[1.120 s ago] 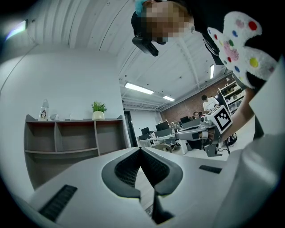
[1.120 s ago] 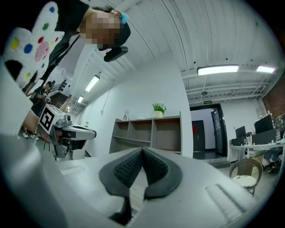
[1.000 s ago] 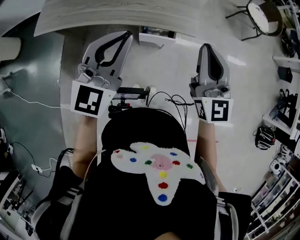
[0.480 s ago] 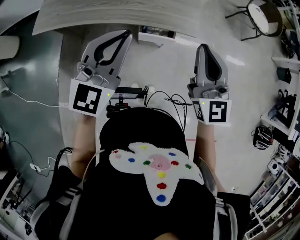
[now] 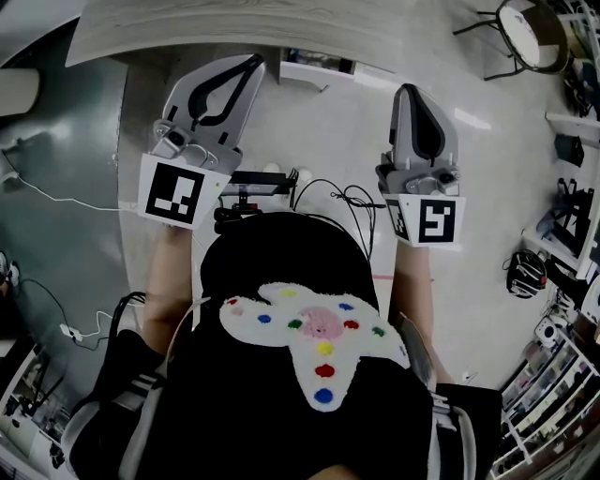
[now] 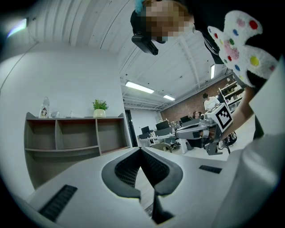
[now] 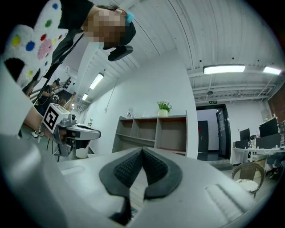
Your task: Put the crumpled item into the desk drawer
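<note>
In the head view a round-seated chair (image 5: 516, 28) stands at one o'clock; black cables (image 5: 342, 199) coil on the pale floor (image 5: 319, 131) just above centre; a white lead (image 5: 56, 195) trails at nine o'clock; in the left gripper view a potted plant (image 6: 99, 107) tops a shelf unit (image 6: 75, 133) at nine o'clock.

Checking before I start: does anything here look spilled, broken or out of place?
Nothing spilled or damaged. The left gripper and right gripper are shut and empty, near the desk. The only untidy thing: loose cables tangled on the floor.
</note>
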{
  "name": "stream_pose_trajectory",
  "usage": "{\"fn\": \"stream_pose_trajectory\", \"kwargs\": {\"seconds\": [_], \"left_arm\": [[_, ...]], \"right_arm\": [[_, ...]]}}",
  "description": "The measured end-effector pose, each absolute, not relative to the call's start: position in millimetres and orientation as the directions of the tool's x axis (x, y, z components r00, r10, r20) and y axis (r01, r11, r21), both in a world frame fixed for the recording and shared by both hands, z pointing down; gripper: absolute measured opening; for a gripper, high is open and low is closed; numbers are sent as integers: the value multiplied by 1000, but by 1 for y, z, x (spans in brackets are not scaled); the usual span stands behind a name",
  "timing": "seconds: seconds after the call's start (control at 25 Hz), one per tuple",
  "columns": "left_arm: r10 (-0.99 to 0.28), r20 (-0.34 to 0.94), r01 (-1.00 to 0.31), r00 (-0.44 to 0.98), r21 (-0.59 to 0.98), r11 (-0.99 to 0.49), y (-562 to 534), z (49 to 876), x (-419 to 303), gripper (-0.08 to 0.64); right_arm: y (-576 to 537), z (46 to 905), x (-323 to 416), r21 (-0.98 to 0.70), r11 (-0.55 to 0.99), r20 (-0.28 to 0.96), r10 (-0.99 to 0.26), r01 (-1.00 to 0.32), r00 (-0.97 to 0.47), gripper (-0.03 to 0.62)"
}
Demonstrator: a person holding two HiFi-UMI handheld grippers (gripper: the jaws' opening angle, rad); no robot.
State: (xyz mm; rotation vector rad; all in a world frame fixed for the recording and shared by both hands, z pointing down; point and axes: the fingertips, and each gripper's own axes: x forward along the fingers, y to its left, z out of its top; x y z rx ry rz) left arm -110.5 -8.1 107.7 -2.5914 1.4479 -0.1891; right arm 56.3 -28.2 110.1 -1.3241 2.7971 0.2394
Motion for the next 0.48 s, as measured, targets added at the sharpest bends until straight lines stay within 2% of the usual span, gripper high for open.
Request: {"fn": "stream_pose_trajectory", "kwargs": {"seconds": [0.48], "left_arm": [[-853, 25, -833, 521, -204, -515, -9, 107, -110, 6]], "right_arm": [[-28, 112, 55, 141, 627, -81, -763, -766, -641, 8]]}}
